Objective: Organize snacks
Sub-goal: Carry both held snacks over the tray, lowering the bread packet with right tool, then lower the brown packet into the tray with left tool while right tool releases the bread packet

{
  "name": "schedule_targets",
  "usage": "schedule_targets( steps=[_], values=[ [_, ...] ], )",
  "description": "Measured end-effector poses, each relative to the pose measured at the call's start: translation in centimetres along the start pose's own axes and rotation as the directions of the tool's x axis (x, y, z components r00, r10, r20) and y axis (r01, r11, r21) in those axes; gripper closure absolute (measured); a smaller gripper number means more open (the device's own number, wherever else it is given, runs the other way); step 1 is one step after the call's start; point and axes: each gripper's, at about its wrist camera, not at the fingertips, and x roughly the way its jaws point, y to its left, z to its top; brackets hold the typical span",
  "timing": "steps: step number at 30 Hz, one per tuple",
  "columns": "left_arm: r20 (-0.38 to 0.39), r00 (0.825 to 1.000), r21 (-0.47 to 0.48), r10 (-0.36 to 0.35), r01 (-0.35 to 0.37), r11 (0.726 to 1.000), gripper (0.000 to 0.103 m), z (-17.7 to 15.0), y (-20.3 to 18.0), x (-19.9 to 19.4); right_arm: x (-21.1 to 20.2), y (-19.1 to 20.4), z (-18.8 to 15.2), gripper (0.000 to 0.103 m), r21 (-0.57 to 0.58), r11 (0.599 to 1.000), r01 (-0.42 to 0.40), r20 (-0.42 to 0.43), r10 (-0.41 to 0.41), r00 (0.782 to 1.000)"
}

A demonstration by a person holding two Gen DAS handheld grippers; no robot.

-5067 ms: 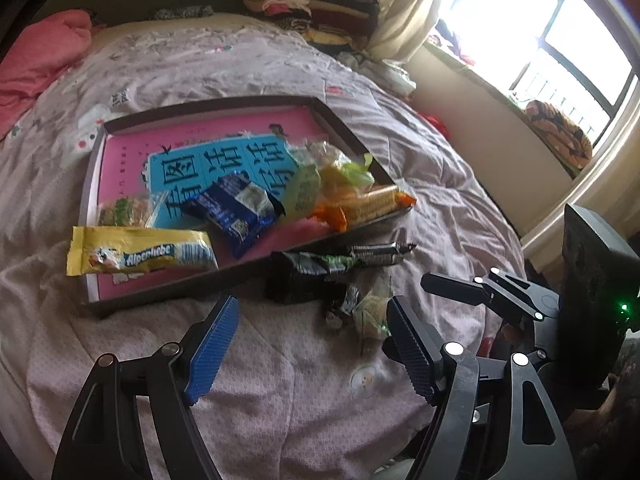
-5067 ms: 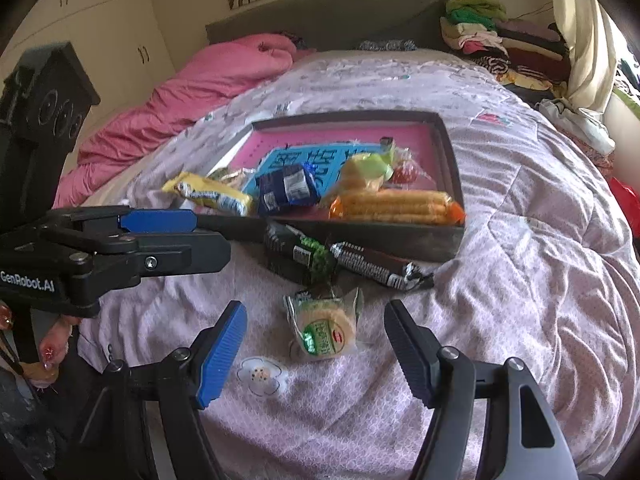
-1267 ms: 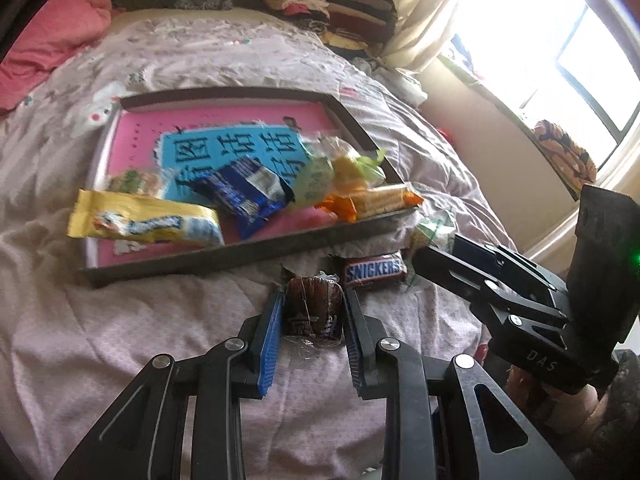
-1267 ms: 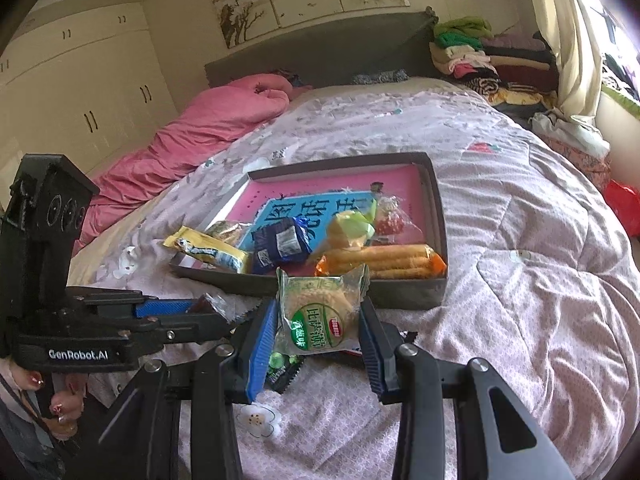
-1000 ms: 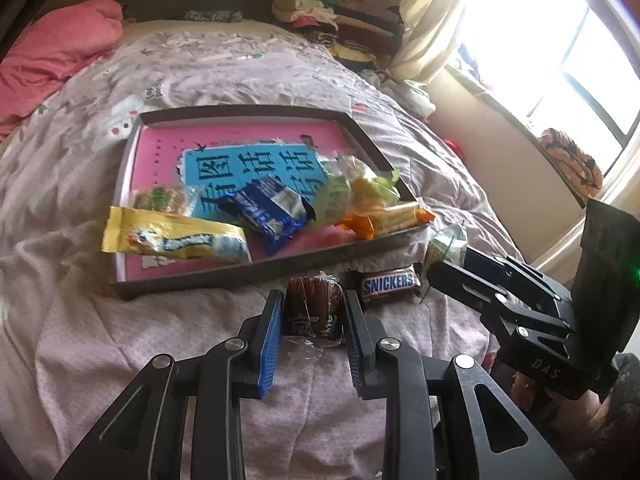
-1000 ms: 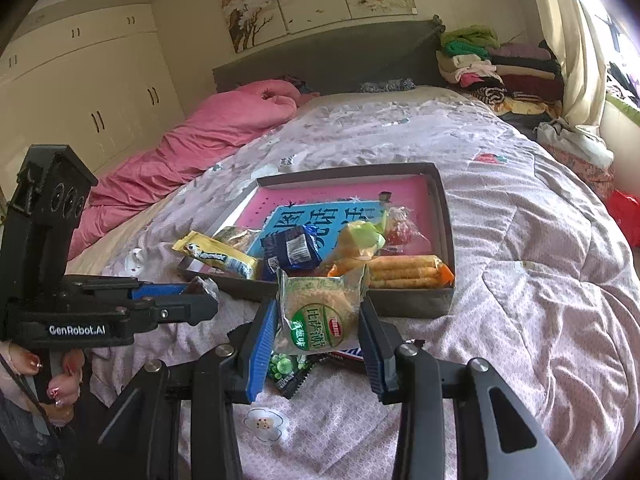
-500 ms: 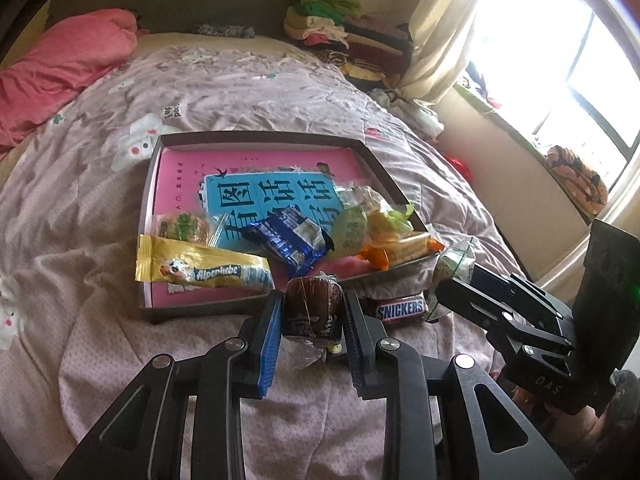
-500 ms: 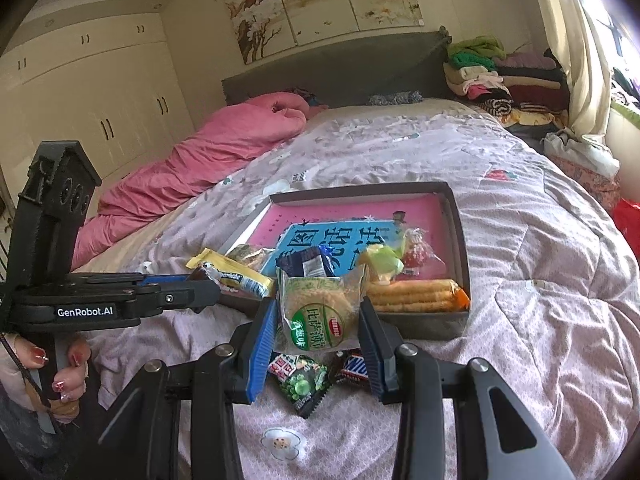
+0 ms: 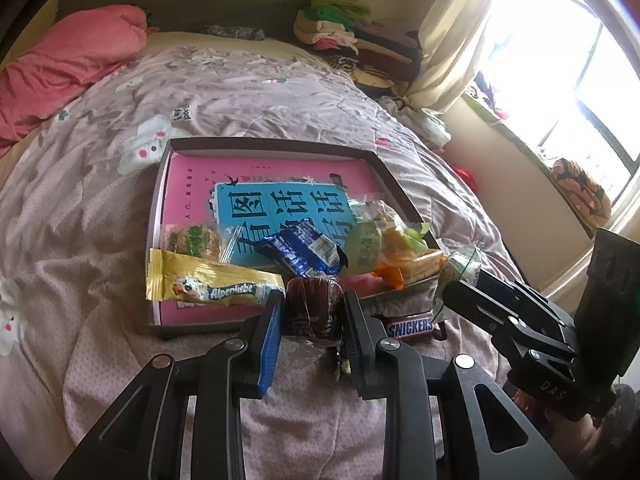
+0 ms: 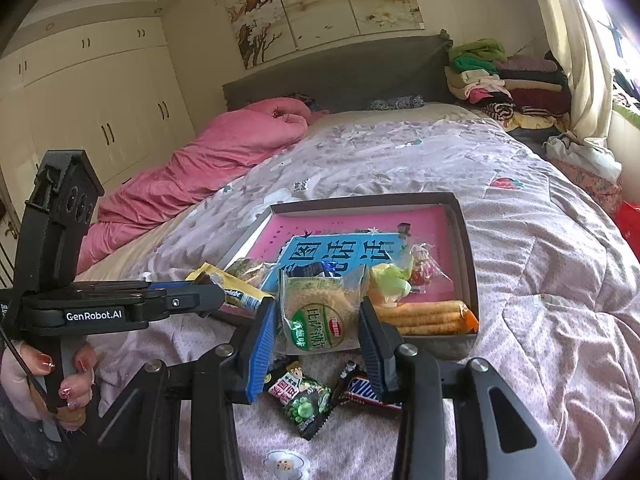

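Observation:
My left gripper is shut on a brown wrapped cake, held above the bed just in front of the tray's near edge. My right gripper is shut on a clear-wrapped round pastry with a green label, also held before the tray. The dark tray with a pink and blue liner holds a yellow Alpenliebe pack, a blue packet, green-wrapped snacks and an orange wafer pack. A Snickers bar and a green pea packet lie on the bed.
The tray sits on a lilac quilt. A pink duvet lies at the far left. Folded clothes are stacked by the headboard. A curtain and window are on the right.
Both grippers shut on their snacks and lifted them off the bed. Over the last second both rose and drew back, so the tray sits farther away.

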Motion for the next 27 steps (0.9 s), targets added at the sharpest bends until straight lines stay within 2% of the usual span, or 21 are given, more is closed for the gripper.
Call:
schedule_targets(
  steps=[19, 27],
  values=[
    [0.019, 1.000, -0.010, 0.008, -0.008, 1.000, 0.073, 1.6, 0.3, 0.7, 1.5, -0.1, 1.4, 0.063, 0.008, 1.000, -0.017, 0.025, 0.017, 1.000],
    [-0.002, 1.000, -0.031, 0.004, -0.004, 1.000, 0.073, 2.1, 1.1, 2.3, 3.0, 0.0, 2.1, 0.063, 0.000, 1.000, -0.021, 0.022, 0.021, 1.000]
  ],
)
